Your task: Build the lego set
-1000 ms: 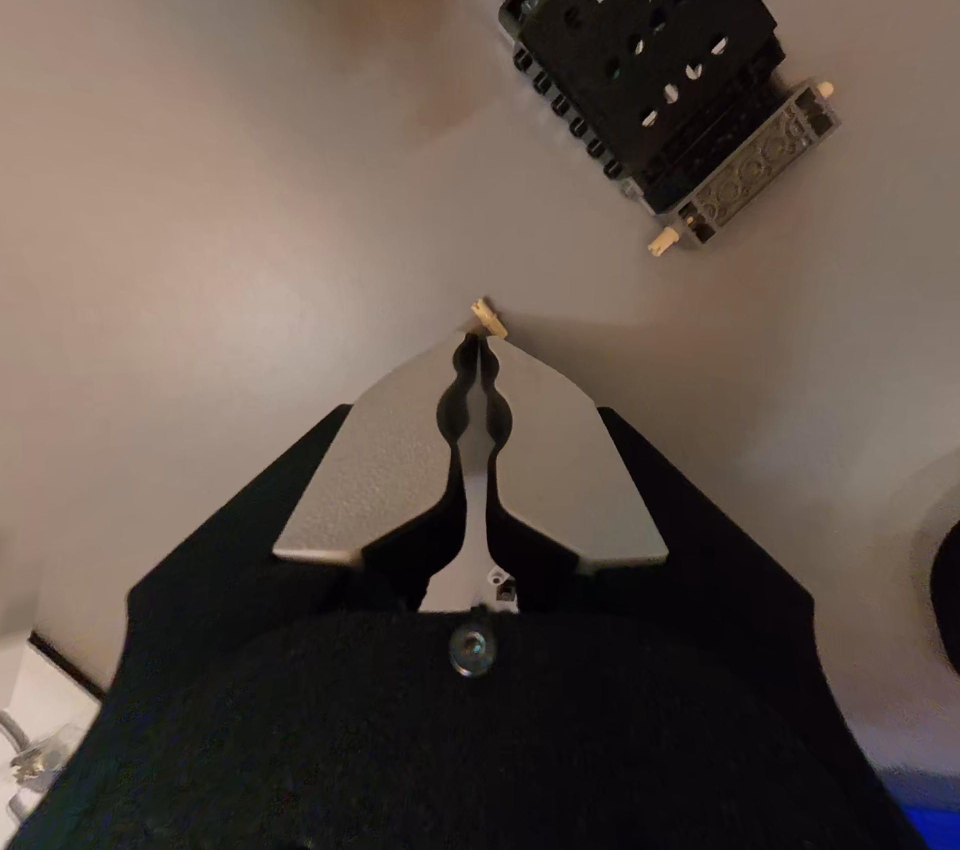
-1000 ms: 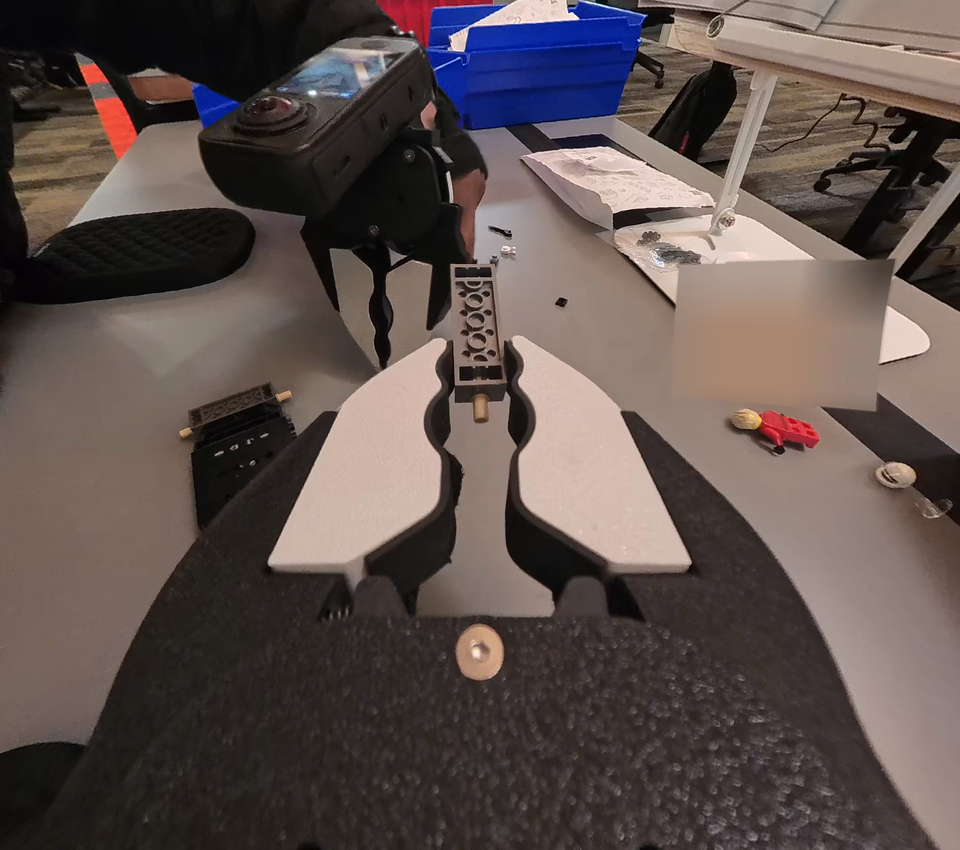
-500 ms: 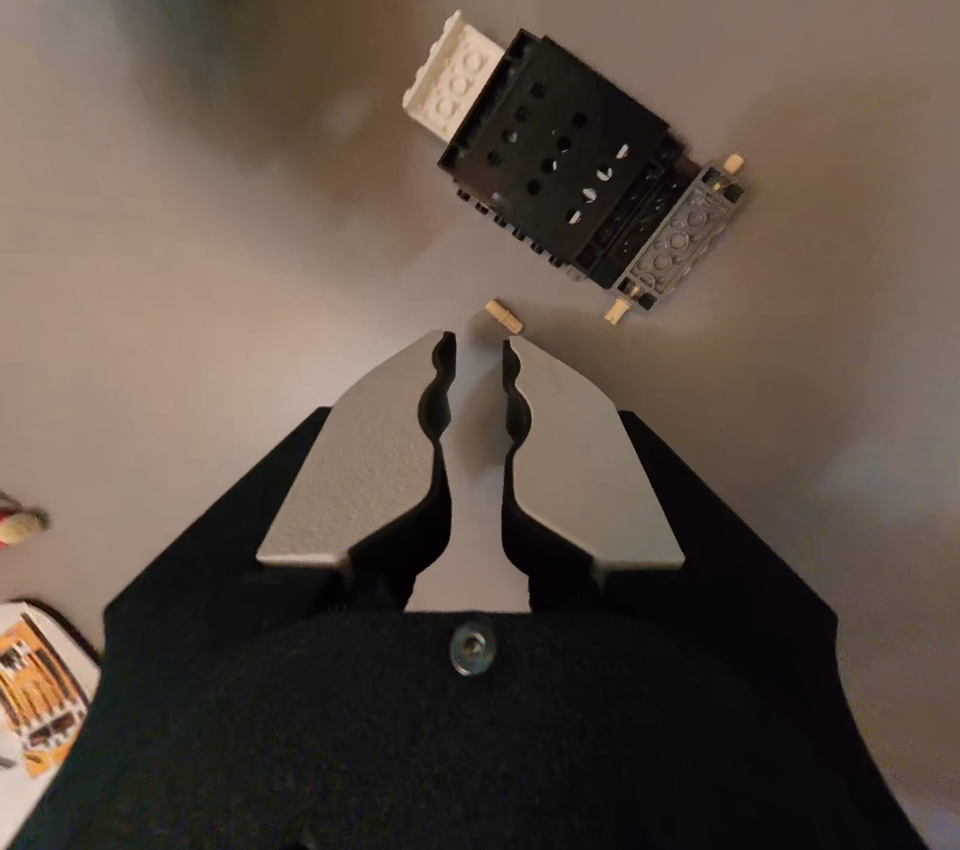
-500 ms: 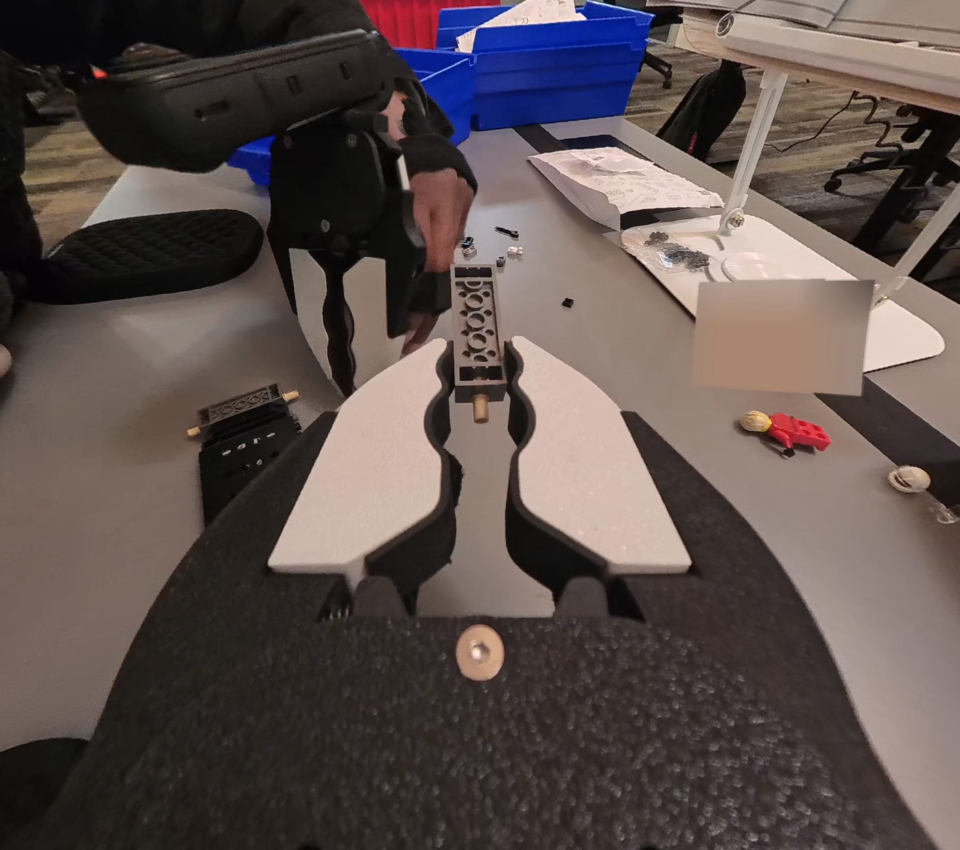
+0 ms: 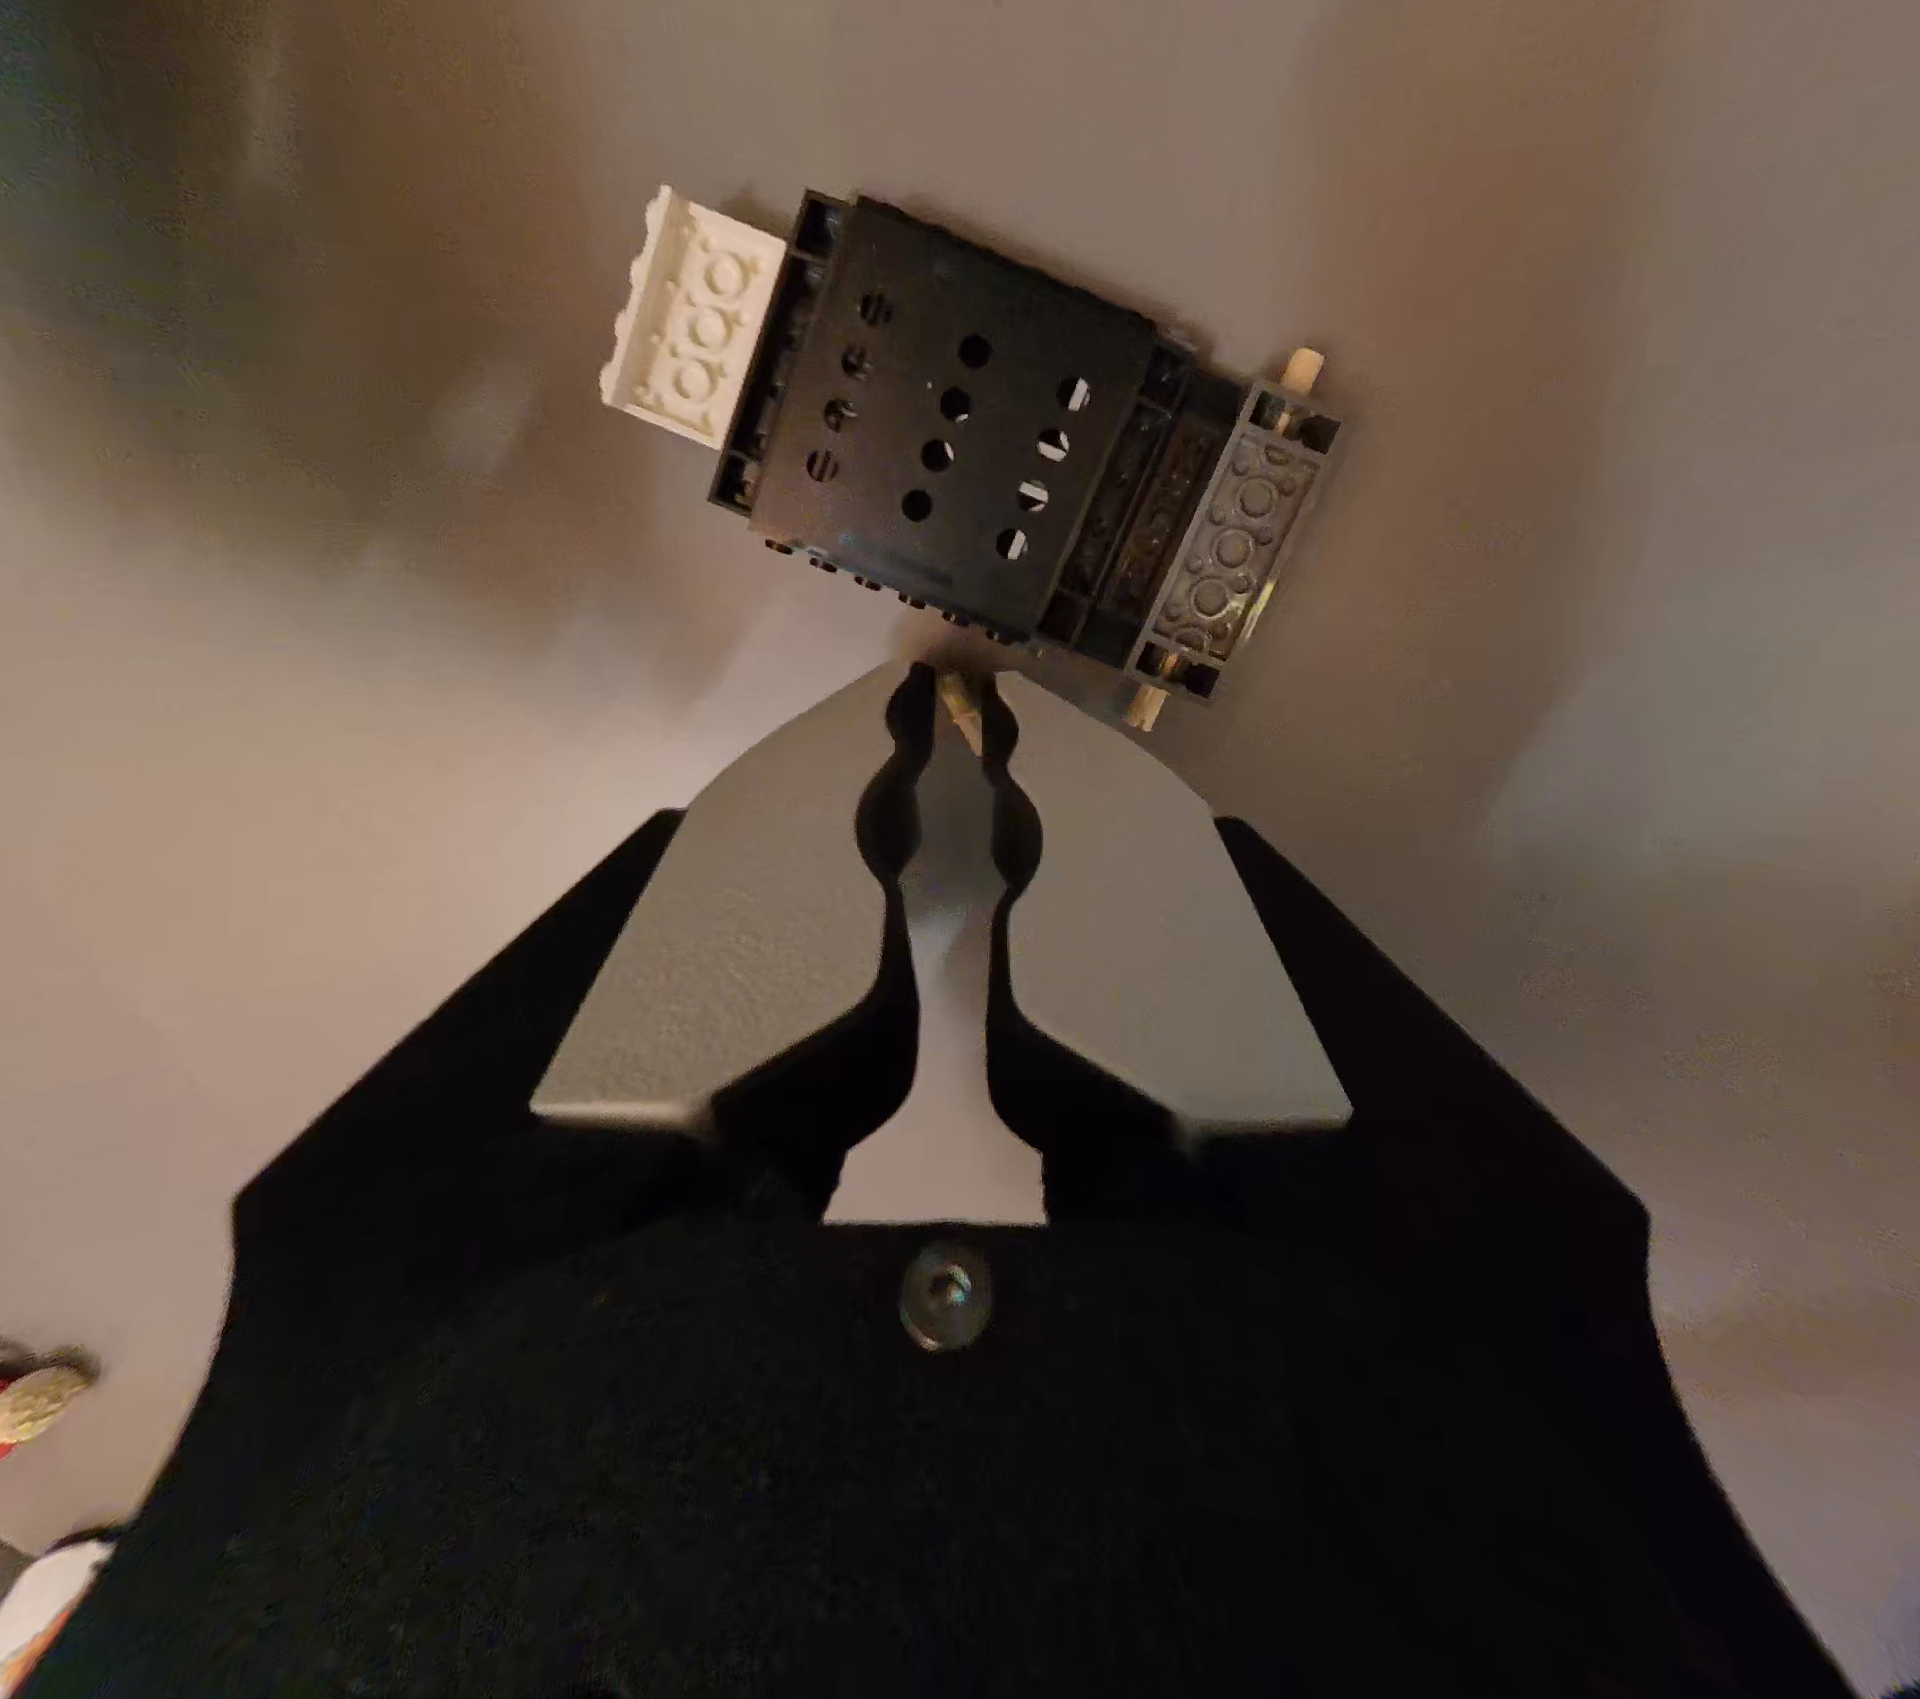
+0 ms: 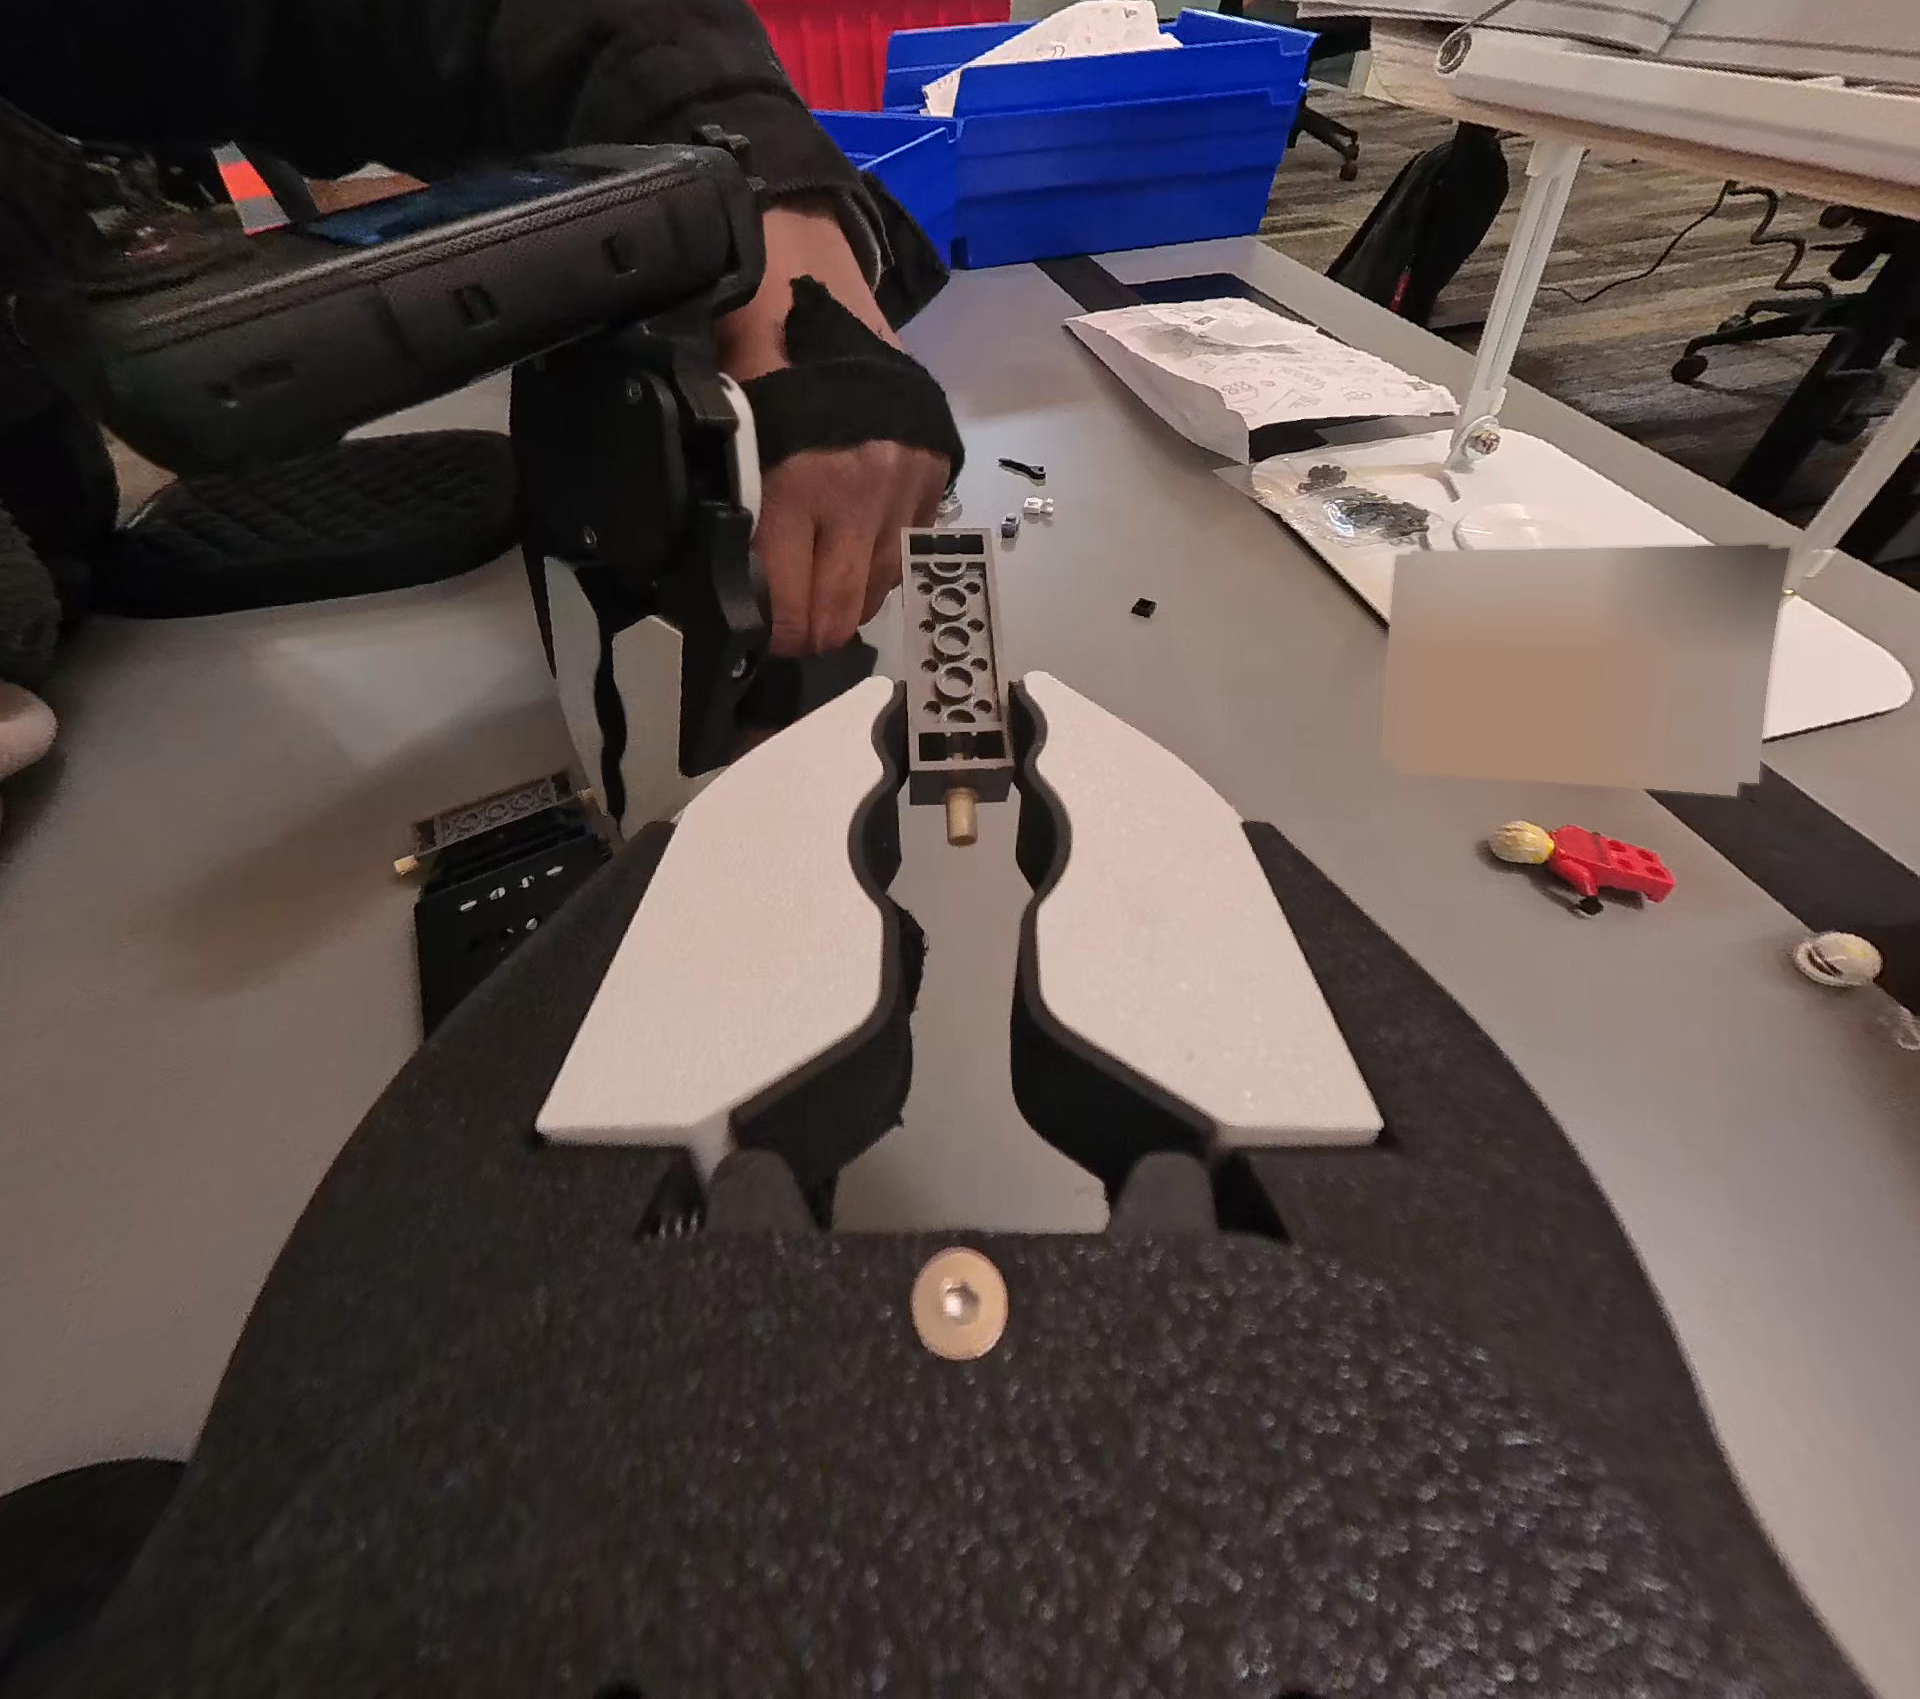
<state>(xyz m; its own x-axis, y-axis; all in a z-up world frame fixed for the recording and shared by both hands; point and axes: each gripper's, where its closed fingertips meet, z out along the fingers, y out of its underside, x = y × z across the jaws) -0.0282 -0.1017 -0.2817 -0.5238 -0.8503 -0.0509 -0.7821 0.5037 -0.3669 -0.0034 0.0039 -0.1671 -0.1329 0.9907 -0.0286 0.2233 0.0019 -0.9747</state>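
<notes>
We see the black lego assembly (image 5: 961, 444) lying on the grey table (image 5: 312, 714), a white brick (image 5: 691, 335) fixed at one end and a grey plate (image 5: 1231, 543) with tan pegs at the other. Just beside its near edge, a small tan pin (image 5: 964, 712) sits between the tips of our left gripper (image 5: 956, 699), whose jaws stand narrow around it; whether they actually press it we cannot tell. Our right gripper (image 6: 956, 704) is clamped on a second grey plate (image 6: 954, 647), held above the table with a tan peg (image 6: 962, 815) sticking out of its near end. Farther right on the table lie a red minifigure piece (image 6: 1605, 860), a paper bag (image 6: 1257, 376) and blue bins (image 6: 1112, 143).
</notes>
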